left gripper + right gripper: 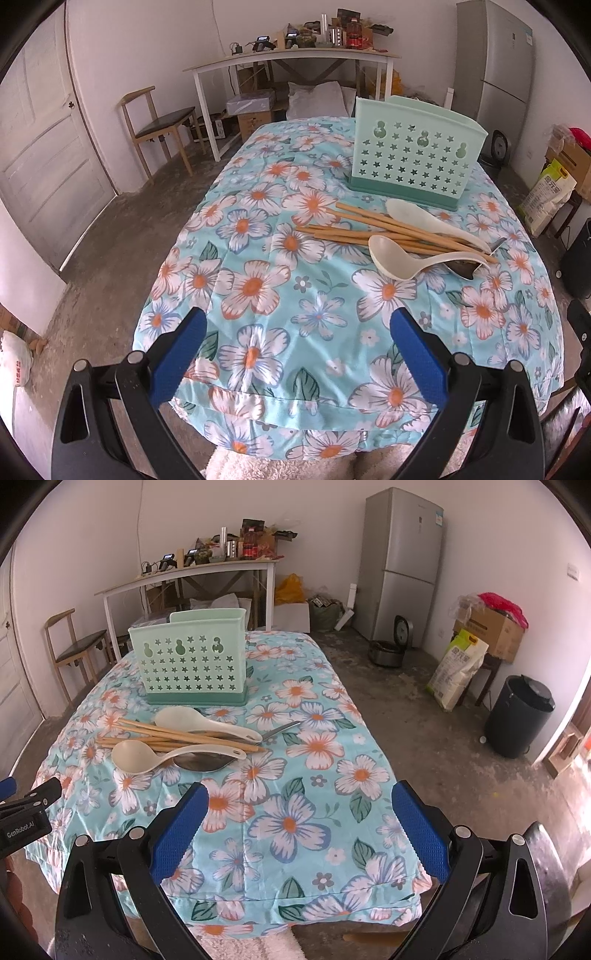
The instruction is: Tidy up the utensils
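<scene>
So the utensils are all in one loose pile on the surface (295, 830), which has a blue floral cloth over it. I've got a bundle of wooden chopsticks (177, 734) lying flat, a white rice paddle (199, 722) resting across them on the far side, a white ladle (147, 755) on the near side with its bowl pointing left, and a metal spoon (207, 762) tucked under the ladle's handle. Just behind the pile stands the mint green utensil holder (192, 661) with star cutouts, upright. My left tongs (295, 332) and right tongs (297, 812) are both spread wide with nothing between them, hovering over the near edge, well short of the pile. Fridge (402, 565) sits off in the back corner.
</scene>
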A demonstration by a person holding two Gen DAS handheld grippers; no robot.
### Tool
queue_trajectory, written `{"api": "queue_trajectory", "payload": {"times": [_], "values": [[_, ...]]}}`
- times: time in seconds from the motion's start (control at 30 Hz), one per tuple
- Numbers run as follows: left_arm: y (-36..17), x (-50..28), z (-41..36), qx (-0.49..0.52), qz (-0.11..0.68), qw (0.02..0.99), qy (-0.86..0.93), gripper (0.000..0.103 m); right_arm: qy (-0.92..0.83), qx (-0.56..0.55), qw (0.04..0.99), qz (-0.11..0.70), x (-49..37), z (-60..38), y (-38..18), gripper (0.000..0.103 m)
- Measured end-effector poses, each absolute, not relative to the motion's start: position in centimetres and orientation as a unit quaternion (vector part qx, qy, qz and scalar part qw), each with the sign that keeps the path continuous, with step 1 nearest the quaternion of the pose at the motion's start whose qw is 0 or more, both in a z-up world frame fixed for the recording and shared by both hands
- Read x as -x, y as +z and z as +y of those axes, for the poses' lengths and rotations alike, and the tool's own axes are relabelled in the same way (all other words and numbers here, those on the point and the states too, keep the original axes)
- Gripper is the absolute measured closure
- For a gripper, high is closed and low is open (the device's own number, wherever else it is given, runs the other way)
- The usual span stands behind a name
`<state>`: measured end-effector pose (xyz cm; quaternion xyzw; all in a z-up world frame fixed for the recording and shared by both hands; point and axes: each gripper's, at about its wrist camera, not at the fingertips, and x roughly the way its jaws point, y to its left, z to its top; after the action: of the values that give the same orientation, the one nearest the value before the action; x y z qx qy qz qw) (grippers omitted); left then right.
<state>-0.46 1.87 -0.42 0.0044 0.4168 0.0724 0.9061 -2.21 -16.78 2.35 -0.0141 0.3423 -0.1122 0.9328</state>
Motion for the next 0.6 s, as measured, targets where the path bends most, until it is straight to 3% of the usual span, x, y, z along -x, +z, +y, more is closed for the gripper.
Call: {"api": "queue_trajectory", "payload": {"times": [0.6], "values": [[-0.43, 0.56, 2.19, 0.001, 0.417, 0.906, 0.075, 0.006, -0.109, 0.015, 0.934, 0.341, 1.98, -16.56, 2.56, 0.008]]}}
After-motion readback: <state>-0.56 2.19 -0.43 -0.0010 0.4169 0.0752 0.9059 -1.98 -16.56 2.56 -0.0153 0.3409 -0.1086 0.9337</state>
